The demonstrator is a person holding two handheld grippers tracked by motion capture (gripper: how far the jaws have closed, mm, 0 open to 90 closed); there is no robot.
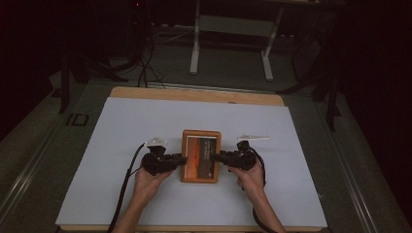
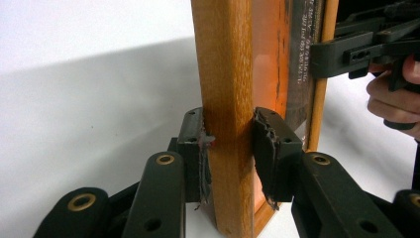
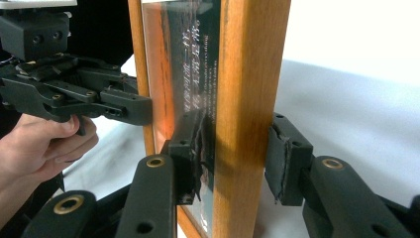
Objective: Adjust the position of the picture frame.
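Observation:
A wooden picture frame with an orange and dark print behind glass lies mid-table on the white sheet. My left gripper is shut on its left rail, and my right gripper is shut on its right rail. In the left gripper view the left gripper presses both pads against the wooden rail, with the right gripper and a hand on the far rail. In the right gripper view the right gripper clamps the wood, one pad on the glass side. The left gripper holds the opposite rail.
A thin white strip lies on the sheet just behind the right gripper. The wooden table edge runs along the back. Beyond it, on the floor, stand white table legs and dark cables.

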